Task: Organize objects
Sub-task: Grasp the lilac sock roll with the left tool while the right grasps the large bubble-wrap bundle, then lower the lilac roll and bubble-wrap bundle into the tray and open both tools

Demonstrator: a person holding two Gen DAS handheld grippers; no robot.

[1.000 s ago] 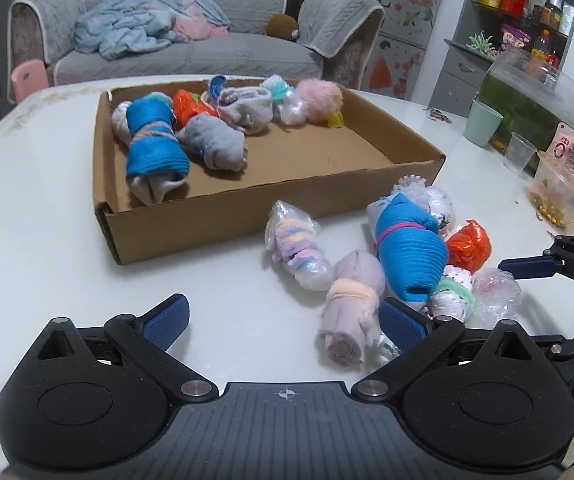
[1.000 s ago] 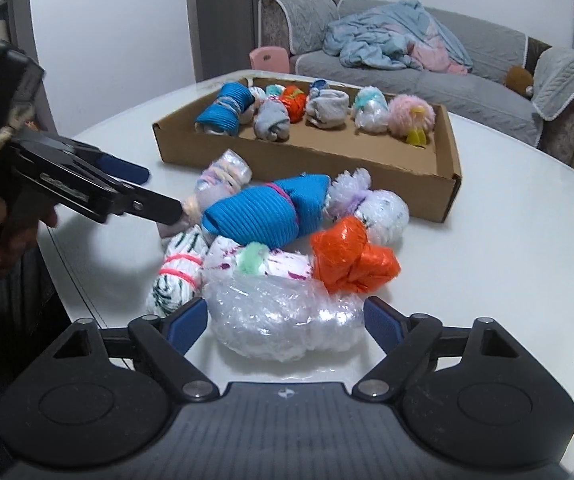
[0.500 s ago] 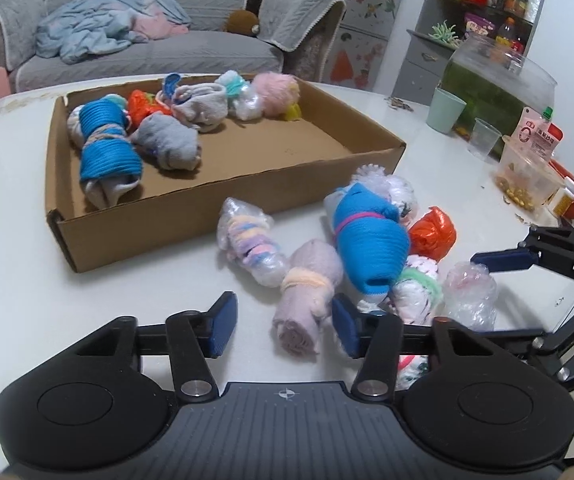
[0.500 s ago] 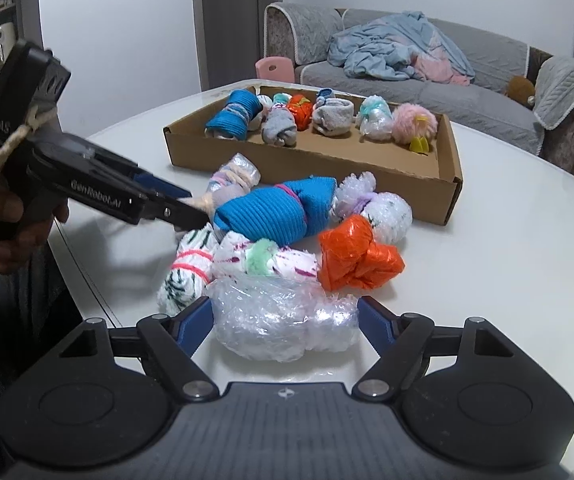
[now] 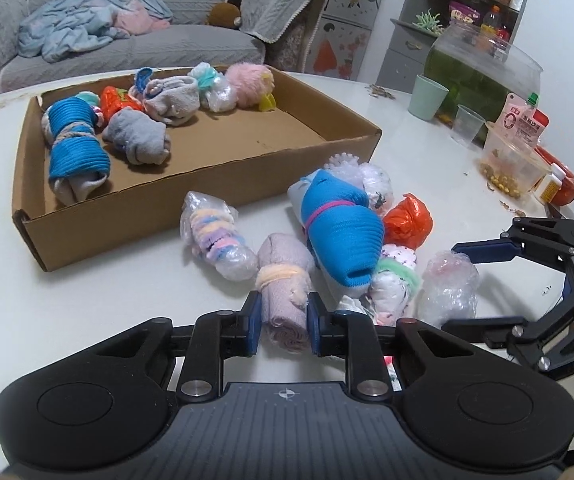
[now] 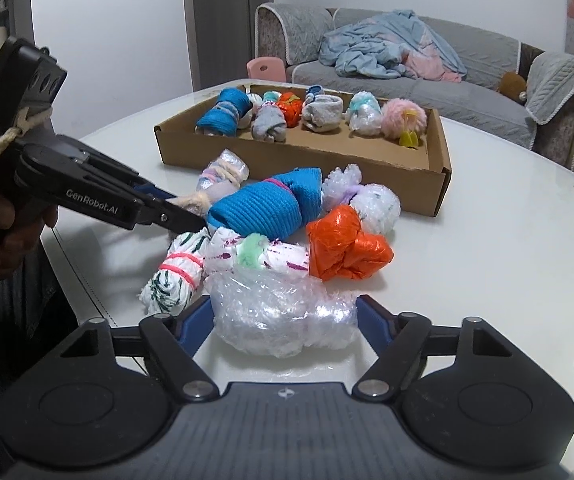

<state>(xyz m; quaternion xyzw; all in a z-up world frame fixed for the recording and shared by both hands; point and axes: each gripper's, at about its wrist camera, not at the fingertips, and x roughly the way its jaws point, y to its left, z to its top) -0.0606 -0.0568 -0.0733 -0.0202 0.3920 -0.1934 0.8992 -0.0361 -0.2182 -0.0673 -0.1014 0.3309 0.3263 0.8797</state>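
Left gripper (image 5: 282, 322) clamped on the near end of a pale pink sock roll (image 5: 285, 280) banded in peach, blue pads pressed to both its sides — roll lying on the white table (image 5: 87, 320), toward the near edge. Right gripper (image 6: 283, 322) spread wide around a clear bubble-wrap bundle (image 6: 287, 316), fingers not seen touching it. Loose pile just beyond: blue knit roll (image 5: 339, 228), orange plastic bundle (image 6: 347, 246), white patterned roll (image 6: 263, 254) with a green band, pastel-striped bagged roll (image 5: 215, 236). Cardboard tray (image 5: 207, 184) behind the pile, toward the table's far edge — along its back wall a blue roll (image 5: 73, 148), grey roll (image 5: 139, 140), pink fluffy ball (image 5: 249, 86) and other bundles. Grey sofa (image 5: 147, 40) beyond the table.
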